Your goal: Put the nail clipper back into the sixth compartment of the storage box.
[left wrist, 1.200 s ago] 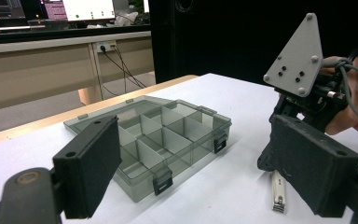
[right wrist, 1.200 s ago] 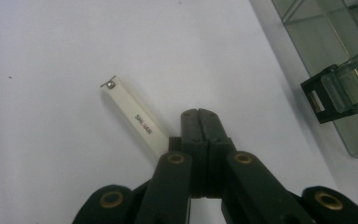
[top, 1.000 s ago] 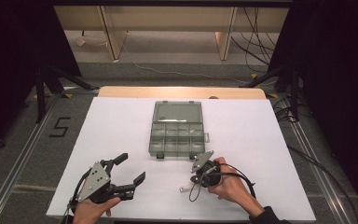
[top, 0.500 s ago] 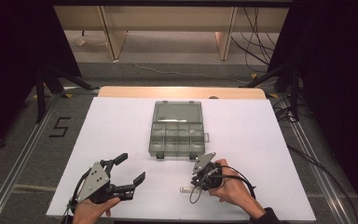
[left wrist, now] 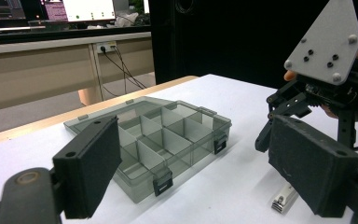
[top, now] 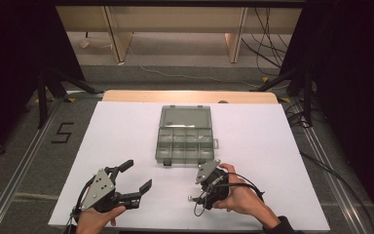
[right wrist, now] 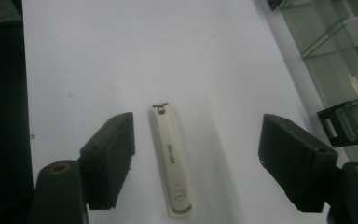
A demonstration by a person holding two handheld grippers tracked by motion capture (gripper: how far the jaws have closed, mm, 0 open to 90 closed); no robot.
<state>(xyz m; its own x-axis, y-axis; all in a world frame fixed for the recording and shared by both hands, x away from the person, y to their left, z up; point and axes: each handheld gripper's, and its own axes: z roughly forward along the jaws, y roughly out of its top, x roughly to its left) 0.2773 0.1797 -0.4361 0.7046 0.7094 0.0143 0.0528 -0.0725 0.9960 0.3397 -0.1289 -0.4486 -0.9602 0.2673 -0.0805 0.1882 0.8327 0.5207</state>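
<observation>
My right gripper (top: 198, 194) points down at the white table (top: 126, 131) near its front edge, and its jaws have just been opening. They now stand wide apart, released. A white nail clipper (right wrist: 171, 161) lies flat on the table between them, nearer one pad (right wrist: 109, 156) but touching neither. In the high view the clipper (top: 193, 198) pokes out just left of my right hand (top: 238, 197).

My left gripper (top: 135, 180) hovers to the left, well apart from the right, jaws spread wide and gripping nothing.

A grey see-through organizer box (top: 185, 135) sits at table centre, just beyond my right gripper. Its lid lies open and flat at the far side, and its divided compartments look bare. In the left gripper view the box (left wrist: 168, 140) has two dark latches at its near edge.
</observation>
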